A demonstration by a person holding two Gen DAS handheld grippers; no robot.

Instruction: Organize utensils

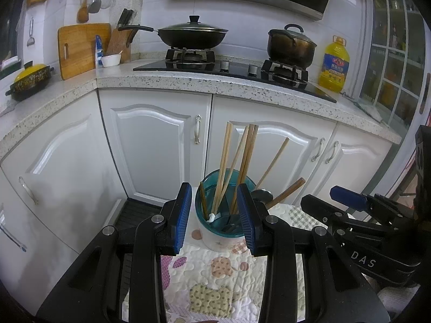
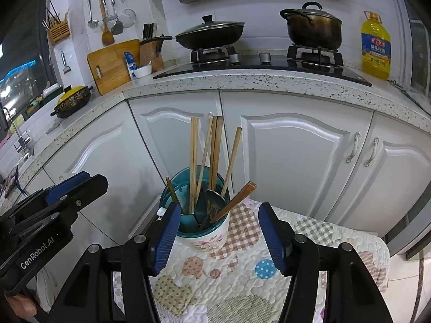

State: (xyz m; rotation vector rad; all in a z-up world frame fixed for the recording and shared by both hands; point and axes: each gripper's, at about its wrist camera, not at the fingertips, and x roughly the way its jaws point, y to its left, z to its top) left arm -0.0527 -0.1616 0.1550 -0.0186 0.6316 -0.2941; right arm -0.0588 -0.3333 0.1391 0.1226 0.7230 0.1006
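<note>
A white utensil holder with a teal insert stands on a quilted patchwork cloth. In it are several wooden chopsticks, a dark metal spoon and a brown-handled utensil. My left gripper is open just short of the holder, its blue pads off the holder's sides. My right gripper is open to the holder's right, with only cloth between its pads.
White cabinet doors rise right behind the cloth's far edge. Above them a speckled counter carries a hob with a lidded wok, a dark pot and an oil bottle. A thumb shows bottom left.
</note>
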